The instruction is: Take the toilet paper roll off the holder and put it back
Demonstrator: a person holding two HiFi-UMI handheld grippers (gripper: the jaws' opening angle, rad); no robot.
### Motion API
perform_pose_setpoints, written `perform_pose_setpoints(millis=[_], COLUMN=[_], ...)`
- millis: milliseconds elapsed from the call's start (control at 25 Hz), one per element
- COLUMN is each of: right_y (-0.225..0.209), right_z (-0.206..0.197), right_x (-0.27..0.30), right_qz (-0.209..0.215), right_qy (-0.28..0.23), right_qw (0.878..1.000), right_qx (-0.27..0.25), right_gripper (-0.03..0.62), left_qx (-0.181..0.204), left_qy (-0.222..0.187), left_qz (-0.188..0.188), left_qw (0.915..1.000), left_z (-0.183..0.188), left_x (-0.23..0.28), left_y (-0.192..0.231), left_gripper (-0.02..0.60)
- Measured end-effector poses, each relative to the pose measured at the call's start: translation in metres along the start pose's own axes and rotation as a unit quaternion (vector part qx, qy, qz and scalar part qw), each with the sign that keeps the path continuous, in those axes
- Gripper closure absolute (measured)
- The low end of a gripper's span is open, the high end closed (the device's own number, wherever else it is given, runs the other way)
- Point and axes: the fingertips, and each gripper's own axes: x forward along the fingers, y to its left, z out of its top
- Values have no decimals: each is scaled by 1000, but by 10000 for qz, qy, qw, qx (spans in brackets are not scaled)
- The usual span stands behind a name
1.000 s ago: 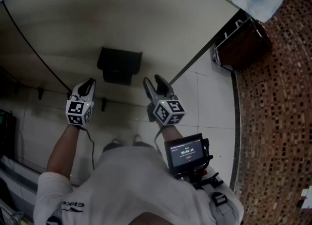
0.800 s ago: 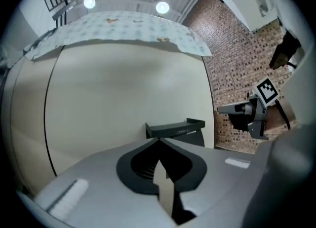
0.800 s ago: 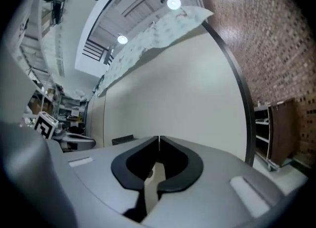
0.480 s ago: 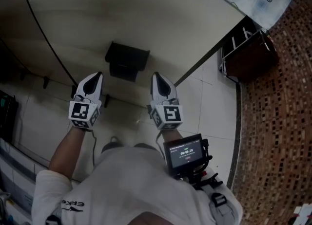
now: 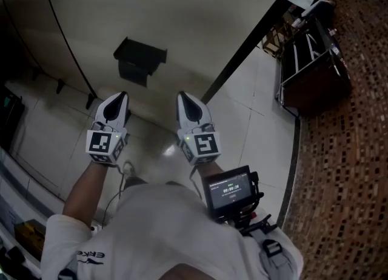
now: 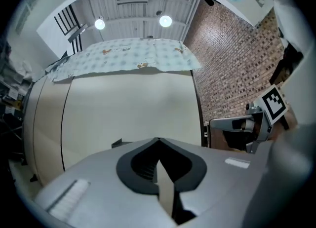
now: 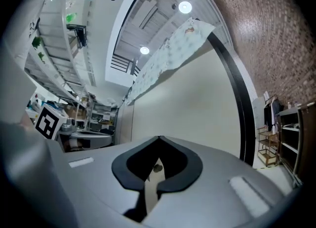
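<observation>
Left tongs (image 5: 120,97) and right tongs (image 5: 183,97) are both pressed together and empty. The black toilet paper holder (image 5: 140,60) hangs on the beige wall (image 5: 200,18) at 11 o'clock; its roll cannot be made out. A dark rack (image 5: 312,60) stands at 2 o'clock. The chest screen (image 5: 229,191) shows writing too small to read.

The fingers (image 6: 94,182) of the left gripper (image 6: 158,144) are seen pressed together at their tips, with nothing held between them. Beyond them a pale beige panel (image 6: 133,108) is faced, topped by a patterned cloth (image 6: 128,57). A brown mosaic wall (image 6: 232,69) and the right gripper (image 6: 217,122) are seen at the right.
</observation>
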Motion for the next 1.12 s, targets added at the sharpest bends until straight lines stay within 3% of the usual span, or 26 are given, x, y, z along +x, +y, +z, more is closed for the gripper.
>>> perform_pose_setpoints(millis=[200,440,1120], right_y=[0,10,61], right_z=[-4,-6,-12], right_x=[-50,-91,-114], right_qz=[390,612,725], right_qy=[69,108,218], right_qw=[9992,9980,9967], right_qx=[57,151,285], right_gripper=[582,582,582], left_qx=[17,33,111], left_qy=[8,106,91], left_qz=[279,275,211], left_qw=[9996,9996,9997], left_z=[-2,-2,5], left_x=[-34,-62,-103], left_y=[-54,-99,-104], left_gripper=[580,580,580])
